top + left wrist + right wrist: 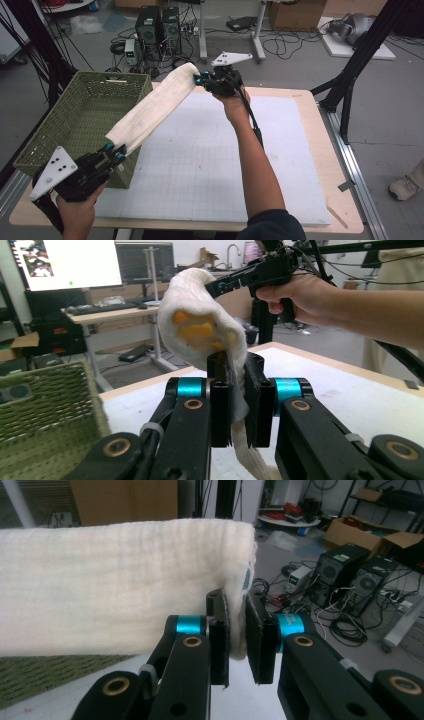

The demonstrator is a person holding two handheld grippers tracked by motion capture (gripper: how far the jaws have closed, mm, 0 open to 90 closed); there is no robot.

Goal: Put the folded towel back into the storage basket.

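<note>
Black grippers [114, 150] [202, 78] stretch soft, ribbed cream cloth [150, 107] taut.

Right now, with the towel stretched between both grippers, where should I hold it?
Keep to the two short ends. The left gripper pinches the towel at its near end, the right gripper at the far end. Come in along its length; the folded edges are thin enough for the jaws.
</note>
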